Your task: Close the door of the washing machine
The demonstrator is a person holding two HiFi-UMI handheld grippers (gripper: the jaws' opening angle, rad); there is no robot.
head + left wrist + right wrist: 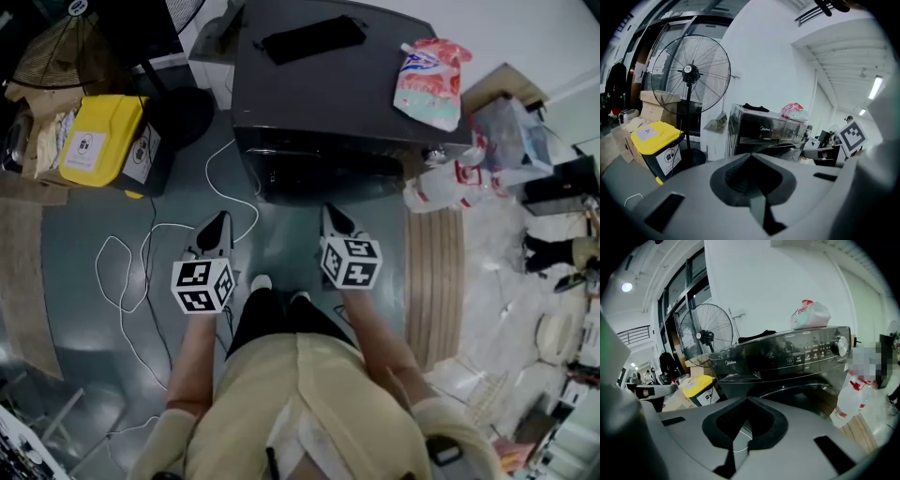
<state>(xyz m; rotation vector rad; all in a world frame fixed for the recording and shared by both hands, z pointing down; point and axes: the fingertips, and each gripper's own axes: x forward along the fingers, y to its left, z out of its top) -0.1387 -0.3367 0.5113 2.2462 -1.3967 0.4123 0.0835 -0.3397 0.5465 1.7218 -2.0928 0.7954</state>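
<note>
You face the dark washing machine on the floor, left tool and right tool both closed and empty; its stiff, glossy front door should swing lightly if pushed at the free edge.

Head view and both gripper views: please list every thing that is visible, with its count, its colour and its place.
washing machine: one, dark grey, in front of the person.
cloth: one, black, on the machine's top, at the back.
pouch: one, red, white and green, on the top's right corner.
bin: one, yellow lid, on the floor left of the machine.
fan: one, black, standing between bin and machine.
cable: one, white, loose on the floor at left.
spray bottle: at least one, white with red, floor right of the machine.
left gripper: one, grey and black, jaws together, empty.
right gripper: one, grey and black, jaws together, empty.
</note>
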